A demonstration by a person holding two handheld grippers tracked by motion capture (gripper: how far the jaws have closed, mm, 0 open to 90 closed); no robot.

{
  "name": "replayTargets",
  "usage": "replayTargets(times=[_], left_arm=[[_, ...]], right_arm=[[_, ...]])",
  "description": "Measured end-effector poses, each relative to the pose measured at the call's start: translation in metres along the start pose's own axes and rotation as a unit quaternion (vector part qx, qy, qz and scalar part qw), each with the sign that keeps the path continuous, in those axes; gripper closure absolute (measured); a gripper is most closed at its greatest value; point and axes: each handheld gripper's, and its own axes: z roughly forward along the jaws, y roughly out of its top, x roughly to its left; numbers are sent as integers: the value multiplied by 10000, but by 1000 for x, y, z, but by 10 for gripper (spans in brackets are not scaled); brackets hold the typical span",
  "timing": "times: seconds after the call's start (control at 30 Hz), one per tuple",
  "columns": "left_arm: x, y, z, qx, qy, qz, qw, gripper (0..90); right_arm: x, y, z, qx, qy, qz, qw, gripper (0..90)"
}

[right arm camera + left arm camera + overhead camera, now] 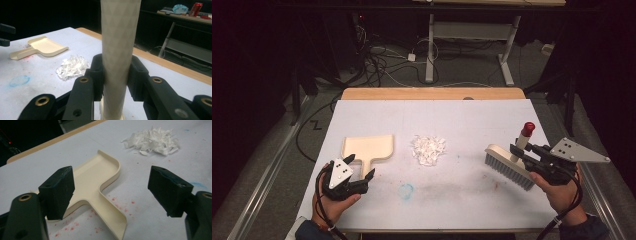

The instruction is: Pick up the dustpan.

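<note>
I see one container on my table: a cream dustpan, and its tray is bare, with nothing lying in it. The shredded white paper sits in a single heap on the table surface, apart from the pan's open edge. My count: one dustpan, one brush, one paper heap, two grippers.

My left gripper has its jaws spread wide, pressing on nothing. In the left gripper view the dustpan's handle runs up between the two black fingers, nearer the left one, with the pads clear of it on both sides. The tray lies just beyond the fingertips, and the paper heap lies farther on, toward the right finger's side.

My right gripper pinches the brush by its pale handle. In the right gripper view the handle stands upright between the pads, which press on it from both sides. In the high view the red-capped end of the handle rises above the fingers, and the bristle head lies below and beside them, on the table. From these fingers the paper heap lies off to the left, with the dustpan farther beyond it.
</note>
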Motion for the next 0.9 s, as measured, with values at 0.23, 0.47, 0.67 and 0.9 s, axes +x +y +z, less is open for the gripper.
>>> replayTargets(times=[0.23, 0.47, 0.67, 0.9], left_arm=[[-2, -1, 0, 235, 211, -304, 9990, 205], [-6, -6, -1, 705, 402, -809, 9934, 198], [-6, -9, 15, 1282, 380, -1136, 9845, 207], [12, -10, 51, 1876, 355, -1595, 9686, 270]], right_arm=[[-3, -1, 1, 2, -143, -9, 9999, 706], [-4, 1, 5, 20, -236, -33, 9997, 706], [-4, 1, 4, 18, -319, -75, 9995, 706], [-4, 2, 7, 33, -339, -74, 9994, 706]])
